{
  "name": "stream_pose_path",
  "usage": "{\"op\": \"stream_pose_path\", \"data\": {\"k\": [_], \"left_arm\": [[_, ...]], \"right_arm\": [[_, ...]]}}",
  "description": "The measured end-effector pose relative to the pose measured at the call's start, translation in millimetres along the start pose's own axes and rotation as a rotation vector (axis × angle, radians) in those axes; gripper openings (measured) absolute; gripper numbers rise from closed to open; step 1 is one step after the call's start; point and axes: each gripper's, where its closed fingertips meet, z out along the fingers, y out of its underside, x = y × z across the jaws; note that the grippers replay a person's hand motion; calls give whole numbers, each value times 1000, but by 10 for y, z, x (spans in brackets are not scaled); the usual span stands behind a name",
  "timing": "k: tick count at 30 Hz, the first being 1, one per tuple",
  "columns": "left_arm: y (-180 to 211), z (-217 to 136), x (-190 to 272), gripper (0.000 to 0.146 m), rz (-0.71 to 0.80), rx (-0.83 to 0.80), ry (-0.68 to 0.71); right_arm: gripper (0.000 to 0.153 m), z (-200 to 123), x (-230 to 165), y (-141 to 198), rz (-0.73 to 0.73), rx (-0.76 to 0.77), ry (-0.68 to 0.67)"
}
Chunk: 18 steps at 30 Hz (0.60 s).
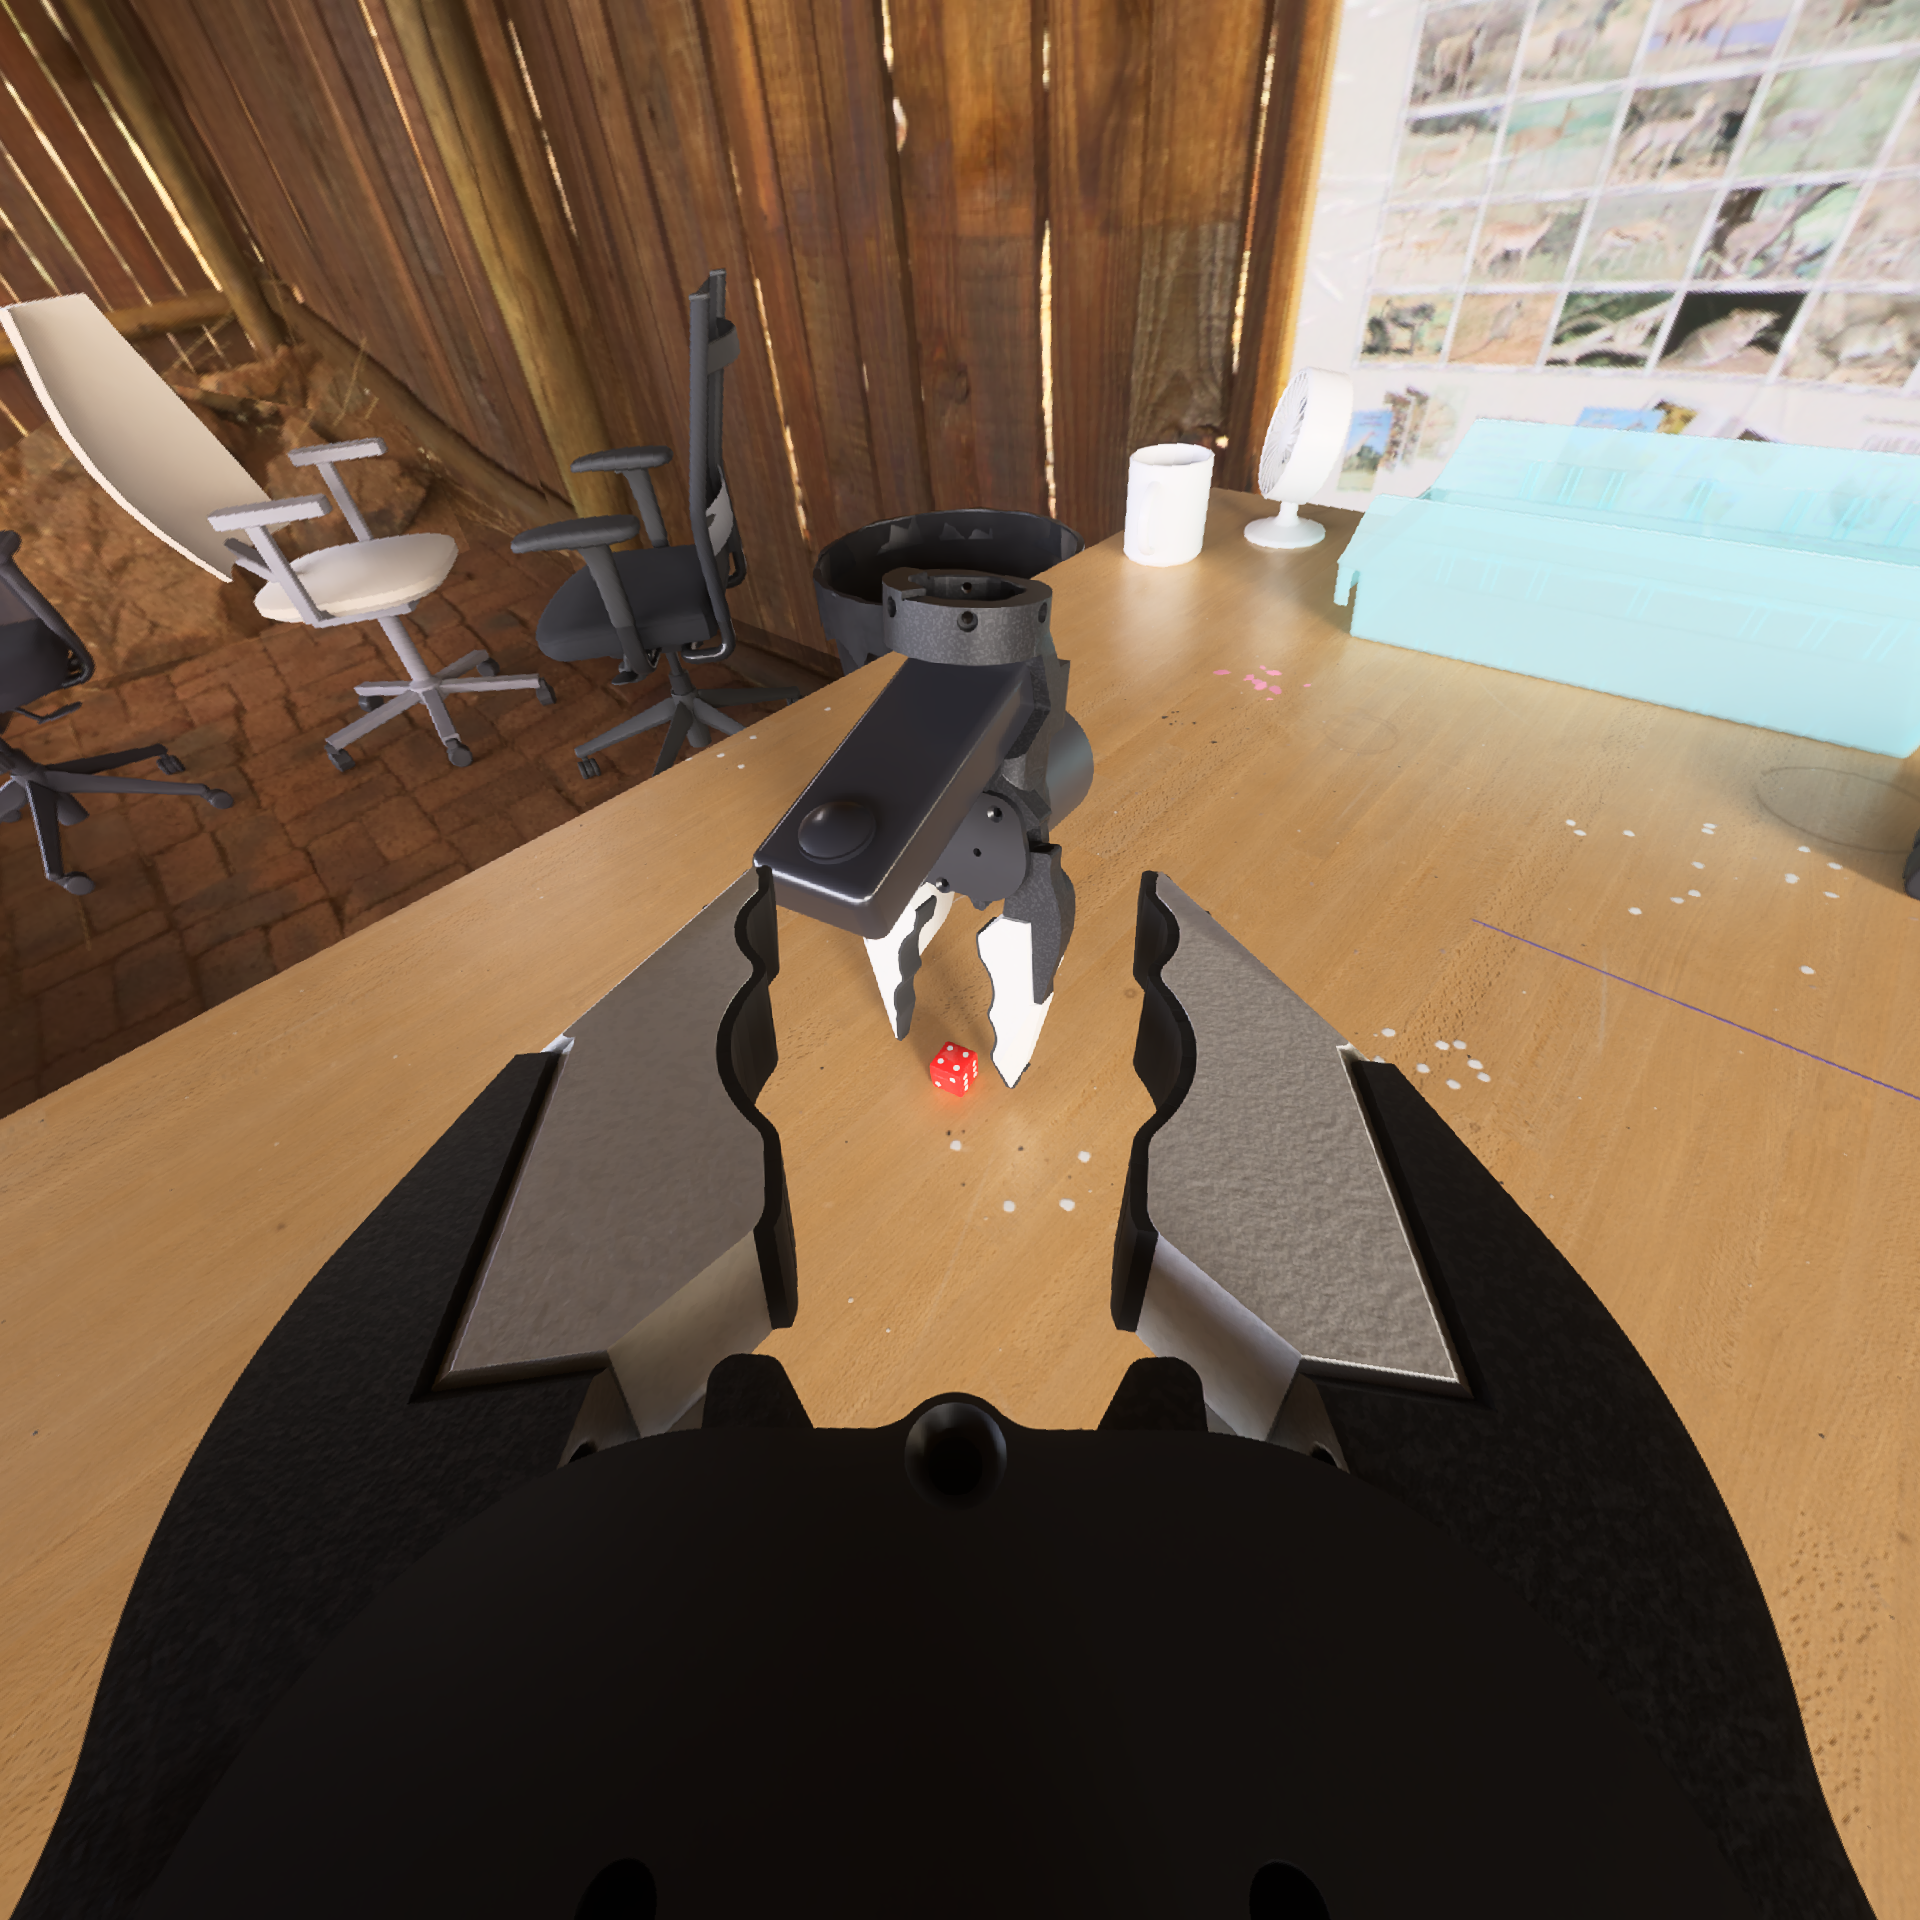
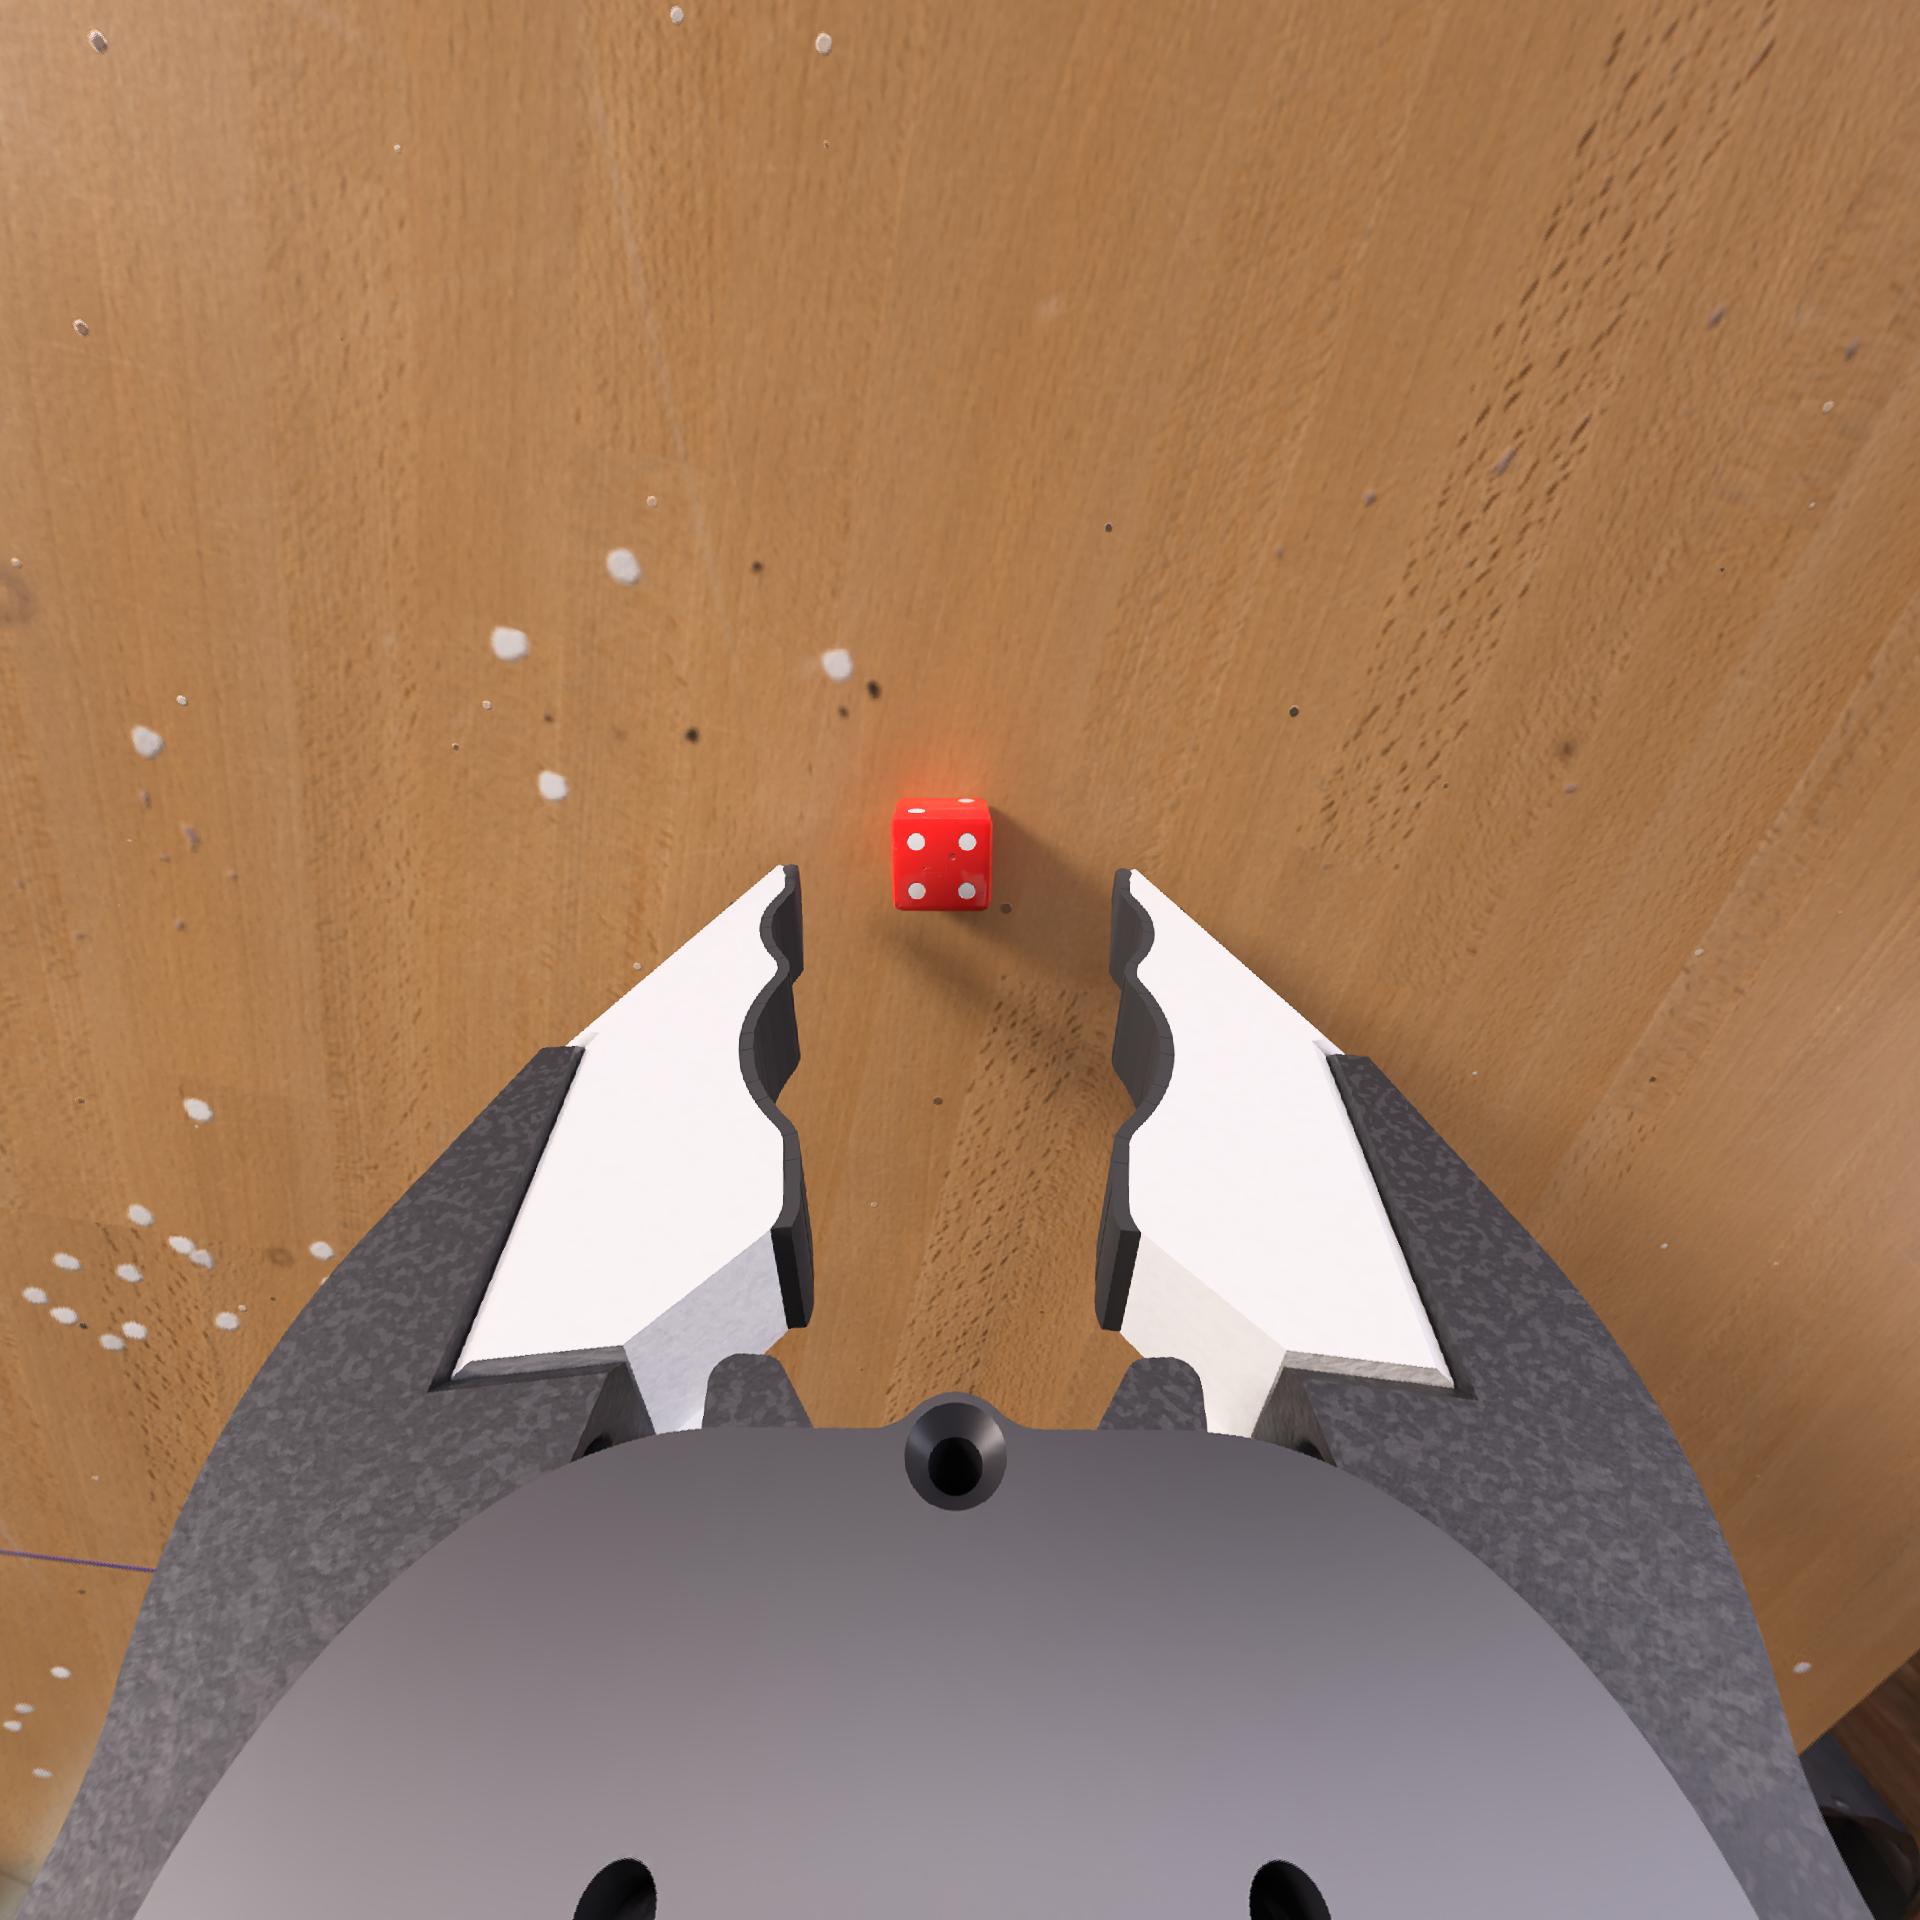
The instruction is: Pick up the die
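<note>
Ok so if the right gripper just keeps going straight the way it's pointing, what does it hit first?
Most likely the red die. The right gripper points down at the wooden table with its jaws open, and the die sits just past the fingertips, centred in the gap. How much height remains is unclear.

Right gripper (image 2: 956, 873): speckled grey body, white fingers (image 2: 665, 1122), dark scalloped pads.

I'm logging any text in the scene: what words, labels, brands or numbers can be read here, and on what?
None can be read.
The red die bears only white pips, no numerals.
The photo poster and the leaflets on the wall are too blurred.
The white mug is plain.
</note>
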Motion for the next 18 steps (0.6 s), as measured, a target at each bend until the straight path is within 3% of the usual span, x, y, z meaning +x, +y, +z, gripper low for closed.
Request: {"op": "stream_pose_path", "data": {"k": [3, 5, 6, 10, 18], "left_arm": [[1, 7, 9, 69, 2, -2, 1], [-1, 8, 9, 69, 1, -2, 1], [-3, 6, 7, 69, 0, -1, 1], [-10, -16, -15, 69, -4, 6, -5], [-33, -37, -41, 69, -14, 18, -10]], "right_arm": [[56, -5, -5, -6, 7, 5, -1], [23, -12, -26, -14, 4, 15, -15], [18, -12, -29, -16, 22, 18, -12], [18, -28, 11, 0, 119, 43, 24], [18, -328, 153, 151, 722, 196, 51]]}}
